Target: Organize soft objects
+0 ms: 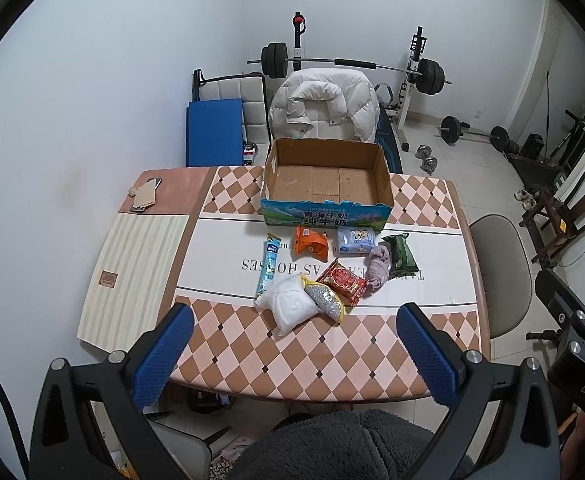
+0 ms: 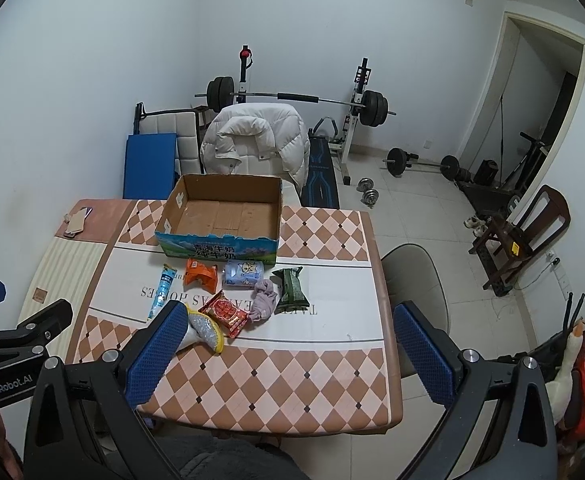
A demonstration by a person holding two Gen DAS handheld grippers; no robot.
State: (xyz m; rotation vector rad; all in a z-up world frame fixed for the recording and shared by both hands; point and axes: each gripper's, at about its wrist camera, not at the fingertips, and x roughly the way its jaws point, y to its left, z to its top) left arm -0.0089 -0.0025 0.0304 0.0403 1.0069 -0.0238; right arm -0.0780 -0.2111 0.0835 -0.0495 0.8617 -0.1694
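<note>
Soft packets all loose on counter just before cardboard box | box holds nothing, so sorting looks unstarted, eight-odd items left | white pouch nearest | left gripper jaws wide apart, empty | right gripper jaws wide apart, empty, both above near edge
</note>
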